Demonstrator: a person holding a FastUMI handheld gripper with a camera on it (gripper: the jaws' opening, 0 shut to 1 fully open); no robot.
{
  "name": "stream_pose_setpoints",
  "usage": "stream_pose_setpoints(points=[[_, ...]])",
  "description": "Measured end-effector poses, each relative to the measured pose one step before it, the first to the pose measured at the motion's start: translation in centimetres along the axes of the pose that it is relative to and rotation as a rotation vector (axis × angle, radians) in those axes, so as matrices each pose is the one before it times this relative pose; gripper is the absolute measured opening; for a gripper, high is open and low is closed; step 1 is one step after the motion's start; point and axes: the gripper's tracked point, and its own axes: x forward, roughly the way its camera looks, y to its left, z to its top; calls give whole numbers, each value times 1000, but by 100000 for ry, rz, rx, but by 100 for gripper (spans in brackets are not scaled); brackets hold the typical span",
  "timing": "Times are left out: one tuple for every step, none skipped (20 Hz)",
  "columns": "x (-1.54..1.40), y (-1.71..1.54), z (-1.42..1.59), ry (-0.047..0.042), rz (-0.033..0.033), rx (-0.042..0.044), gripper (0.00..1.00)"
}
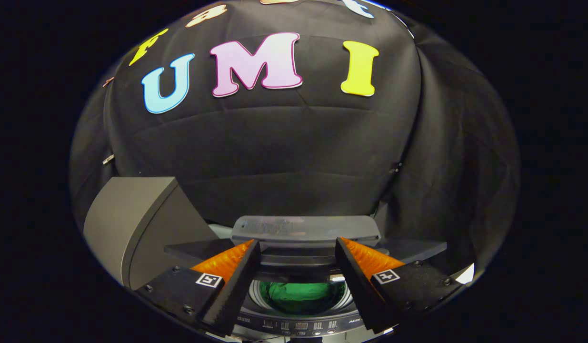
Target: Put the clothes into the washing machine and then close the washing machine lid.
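A top-loading washing machine stands below me, its control strip nearest. Its grey lid is raised and folded upright at the back, just beyond my fingertips. A green garment lies inside the round drum, seen between my two fingers. My gripper hangs above the drum mouth, open, with nothing between its fingers. The left finger and the right finger stand well apart, either side of the drum opening.
A grey box-shaped appliance or cabinet stands to the left of the washer, taller than its top. Black cloth walls close in behind and to the right. A small white patch shows low beside the right finger.
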Motion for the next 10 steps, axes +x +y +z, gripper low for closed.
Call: stream_pose_setpoints(points=[[-379, 357, -699, 1346, 1004, 600, 98], [-227, -141, -261, -235, -86, 42, 99], [-283, 11, -23, -967, -376, -159, 99], [-453, 129, 235, -1431, -71, 81, 99], [-366, 196, 255, -1444, 12, 17, 99], [-185, 79, 281, -1401, -73, -391, 99], [-355, 136, 475, -2149, -313, -264, 99], [-350, 253, 576, -1945, -489, -39, 99], [-539, 408, 718, -2382, -179, 292, 99], [-432, 621, 853, -2962, -65, 110, 99]])
